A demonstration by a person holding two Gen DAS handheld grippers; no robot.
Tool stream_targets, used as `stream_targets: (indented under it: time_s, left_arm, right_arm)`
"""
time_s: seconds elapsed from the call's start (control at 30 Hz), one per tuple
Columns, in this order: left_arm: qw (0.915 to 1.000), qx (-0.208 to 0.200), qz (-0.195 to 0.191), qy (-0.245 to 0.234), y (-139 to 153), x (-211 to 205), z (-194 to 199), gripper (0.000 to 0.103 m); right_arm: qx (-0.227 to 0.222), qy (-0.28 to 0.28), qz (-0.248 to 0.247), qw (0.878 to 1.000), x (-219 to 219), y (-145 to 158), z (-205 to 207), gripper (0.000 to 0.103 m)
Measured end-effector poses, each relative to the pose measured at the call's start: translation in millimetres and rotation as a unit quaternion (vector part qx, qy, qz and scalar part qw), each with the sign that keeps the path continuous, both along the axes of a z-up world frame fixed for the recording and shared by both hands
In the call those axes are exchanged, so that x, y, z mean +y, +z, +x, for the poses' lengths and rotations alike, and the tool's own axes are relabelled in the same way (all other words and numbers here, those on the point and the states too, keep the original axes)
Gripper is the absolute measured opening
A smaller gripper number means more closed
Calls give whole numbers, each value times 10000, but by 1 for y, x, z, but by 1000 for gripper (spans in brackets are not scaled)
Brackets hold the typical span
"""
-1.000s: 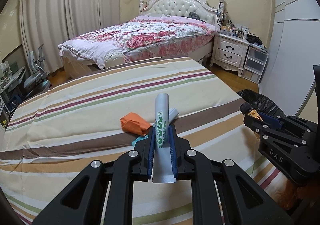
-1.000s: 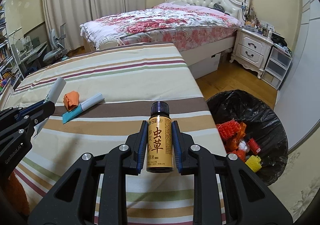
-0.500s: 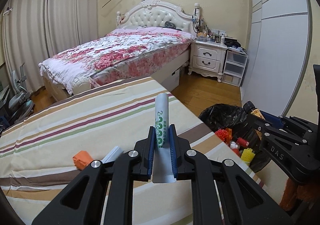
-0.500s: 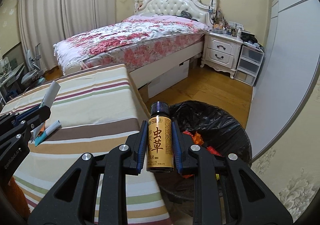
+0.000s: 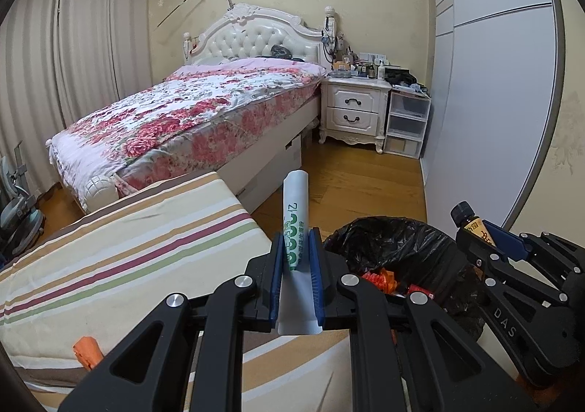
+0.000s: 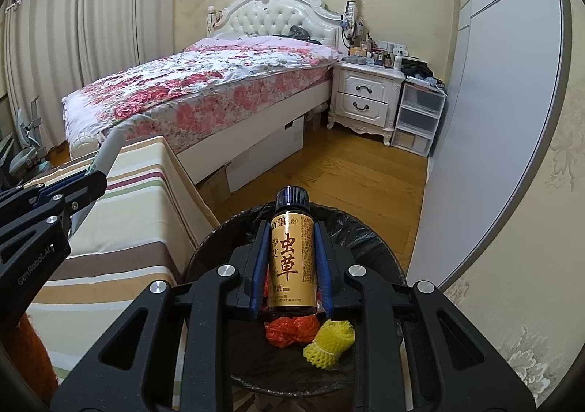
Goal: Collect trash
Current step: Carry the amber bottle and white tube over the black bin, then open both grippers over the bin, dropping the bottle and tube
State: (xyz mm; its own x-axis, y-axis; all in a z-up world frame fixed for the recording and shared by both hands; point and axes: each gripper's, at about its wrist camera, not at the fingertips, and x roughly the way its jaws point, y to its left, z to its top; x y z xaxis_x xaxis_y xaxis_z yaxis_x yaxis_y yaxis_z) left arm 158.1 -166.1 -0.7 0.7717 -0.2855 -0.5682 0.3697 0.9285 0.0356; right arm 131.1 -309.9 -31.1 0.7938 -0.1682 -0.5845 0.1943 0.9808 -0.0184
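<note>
Left gripper (image 5: 296, 258) clamped on white tube (image 5: 295, 214), held over corner of striped table (image 5: 146, 236). Right gripper (image 6: 290, 247) clamped on gold-label bottle (image 6: 291, 258), held above black-lined bin (image 6: 365, 240). Bin noted at 3 o'clock of table. Orange scrap (image 5: 87, 351) left on table.

Glossy gold label on a dark bottle (image 6: 291, 258). Smooth white tube (image 5: 295, 225), plastic by the look. Crinkled, shiny black plastic bin liner (image 5: 387, 240). Matt striped cloth on the table (image 5: 139, 247). Polished wood floor (image 6: 329, 174). Yellow foam netting (image 6: 329, 344).
</note>
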Motion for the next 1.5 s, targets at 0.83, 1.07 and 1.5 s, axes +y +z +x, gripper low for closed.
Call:
stream_targets:
  time_s: [0.83, 1.07, 1.5]
  left_arm:
    - [9987, 266, 376, -204, -30, -55, 34, 54]
    - [9988, 141, 447, -118, -30, -54, 31, 71]
    - [9989, 140, 408, 178, -21, -28, 29, 76]
  right_arm:
    - [165, -577, 333, 9976, -47, -29, 22, 36]
    - [102, -764, 269, 9967, -52, -29, 18, 50]
    - [93, -785, 148, 9968, -43, -23, 14, 63]
